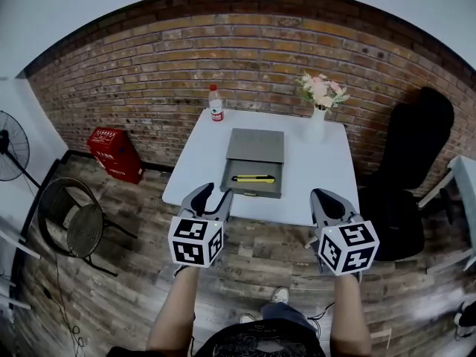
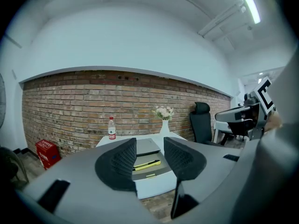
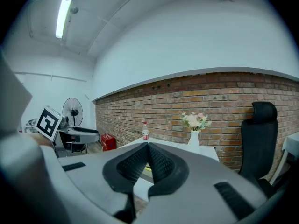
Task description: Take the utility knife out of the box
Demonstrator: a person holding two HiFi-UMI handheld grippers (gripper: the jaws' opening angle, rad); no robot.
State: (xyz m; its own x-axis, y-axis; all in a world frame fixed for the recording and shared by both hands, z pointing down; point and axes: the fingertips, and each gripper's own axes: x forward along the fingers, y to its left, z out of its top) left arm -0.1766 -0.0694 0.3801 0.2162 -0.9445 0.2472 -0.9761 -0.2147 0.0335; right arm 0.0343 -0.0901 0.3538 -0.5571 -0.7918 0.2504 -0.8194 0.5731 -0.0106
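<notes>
While both tools hang short of the near edge of the white surface (image 1: 312, 177), nothing has touched the task's thing yet. The yellow utility knife (image 1: 253, 178) lies crosswise in the open tray at the 6 o'clock end of the grey box (image 1: 256, 147). The left gripper (image 1: 214, 195) sits at about 7 o'clock from the box, its jaws apart and empty, with the knife framed between them far ahead. The right gripper (image 1: 325, 197) sits at about 5 o'clock, its jaws together on nothing.

The main risks, as I judge them:
- The tray looks shallow and walled, so jaws coming in nearly level could strike its front wall and shove the whole box toward 12 o'clock.
- The knife lies flat and slim. A pinch at one end might tip it, or let it slide back into the tray.
- If the box is shoved away unbraced, it could head for the bottle (image 1: 216, 104) at 11 o'clock or the vase (image 1: 316, 125) at 1 o'clock. Both look easy to topple.
</notes>
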